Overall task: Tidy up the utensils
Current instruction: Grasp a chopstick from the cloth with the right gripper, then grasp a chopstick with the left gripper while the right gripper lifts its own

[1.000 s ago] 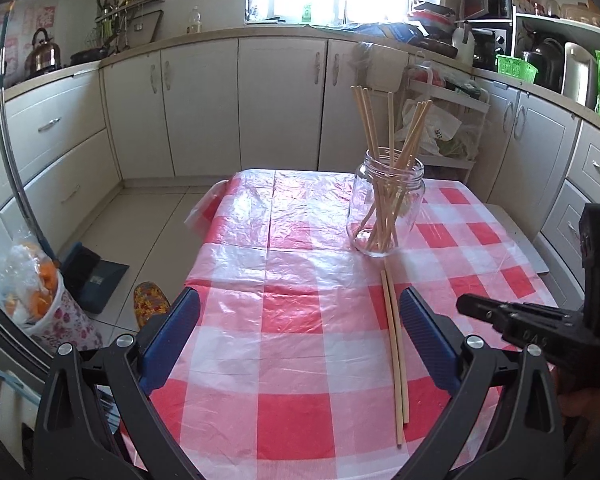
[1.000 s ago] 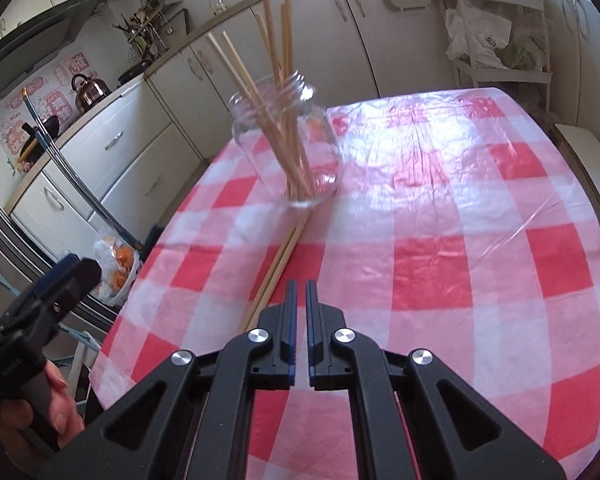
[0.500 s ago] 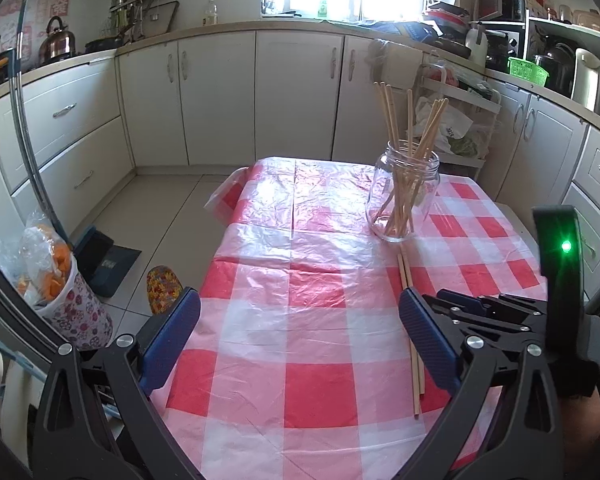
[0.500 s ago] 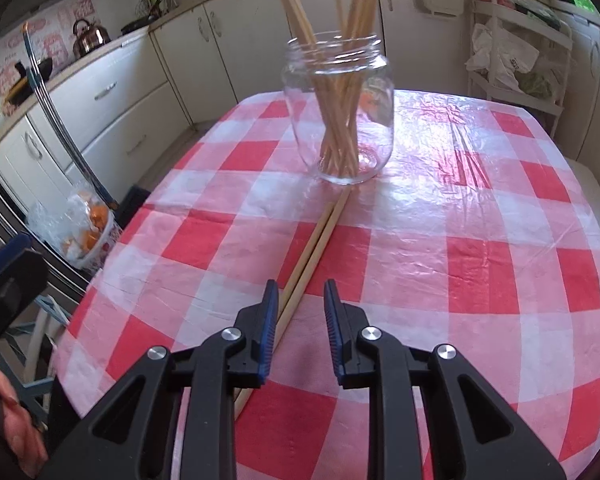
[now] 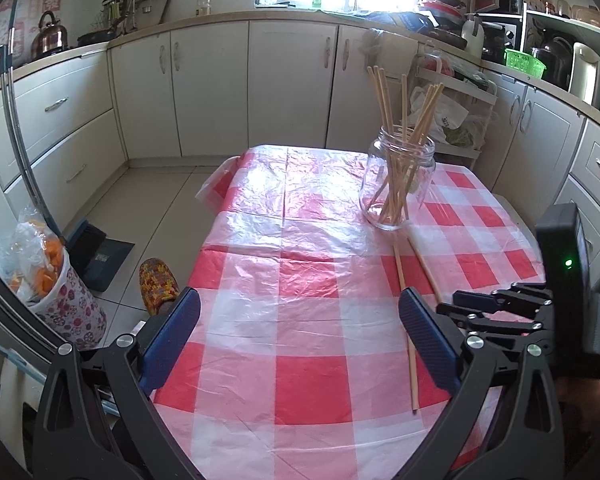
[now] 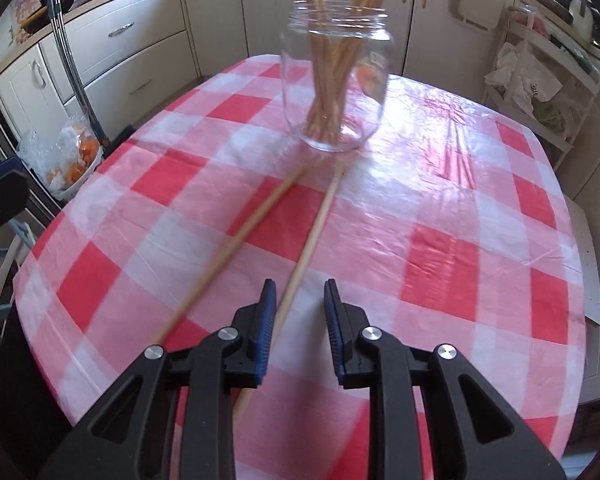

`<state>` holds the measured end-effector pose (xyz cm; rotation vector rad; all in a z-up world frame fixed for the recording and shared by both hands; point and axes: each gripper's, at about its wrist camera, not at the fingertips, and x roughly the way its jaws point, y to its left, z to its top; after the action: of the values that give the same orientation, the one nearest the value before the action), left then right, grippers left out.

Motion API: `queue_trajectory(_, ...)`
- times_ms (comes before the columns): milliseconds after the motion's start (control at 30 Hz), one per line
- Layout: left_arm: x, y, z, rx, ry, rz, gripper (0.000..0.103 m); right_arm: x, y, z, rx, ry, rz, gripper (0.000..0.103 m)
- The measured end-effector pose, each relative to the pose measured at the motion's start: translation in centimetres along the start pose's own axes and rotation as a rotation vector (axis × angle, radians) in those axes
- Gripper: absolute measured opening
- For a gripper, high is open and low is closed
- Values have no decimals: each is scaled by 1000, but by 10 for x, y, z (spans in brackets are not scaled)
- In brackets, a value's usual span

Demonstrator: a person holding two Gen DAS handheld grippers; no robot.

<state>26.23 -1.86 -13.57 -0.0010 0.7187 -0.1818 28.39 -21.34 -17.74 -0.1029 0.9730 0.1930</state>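
A clear glass jar (image 5: 398,184) holding several wooden chopsticks stands on the red-and-white checked table (image 5: 300,280); it also shows in the right wrist view (image 6: 336,80). Two loose chopsticks lie on the cloth in front of it, spread in a V. In the right wrist view, one chopstick (image 6: 312,236) runs between my right gripper's (image 6: 300,320) open jaws, close to the left pad; the other chopstick (image 6: 236,240) lies blurred to the left. My left gripper (image 5: 300,336) is wide open and empty above the table's near edge. The right gripper (image 5: 496,308) shows at the right in the left wrist view.
White kitchen cabinets (image 5: 220,88) ring the table. A flowered bin with a plastic bag (image 5: 56,280), a dustpan (image 5: 100,256) and a slipper (image 5: 158,284) lie on the floor at left. A wire rack with bags (image 6: 540,80) stands behind the table at right.
My right gripper has opened from shut and moved forward over the loose chopsticks. The pair, side by side before, has spread apart; the left one is moving.
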Motion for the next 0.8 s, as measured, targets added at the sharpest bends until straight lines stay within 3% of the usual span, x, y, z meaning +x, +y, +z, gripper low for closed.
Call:
queue_trajectory(200, 24, -30, 4, 58, 46, -70, 95, -2, -33, 5, 72, 4, 19, 24)
queue_trajectory(333, 49, -47, 11, 59, 94, -98, 95, 8, -26, 16, 53, -2, 43, 24)
queue_trajectory(500, 71, -59, 18, 61, 124, -100, 95, 10, -26, 17, 3, 18, 14, 6)
queue_trajectory(800, 116, -94, 20, 140, 198, -101, 94, 3, -61, 7, 87, 51, 75, 6)
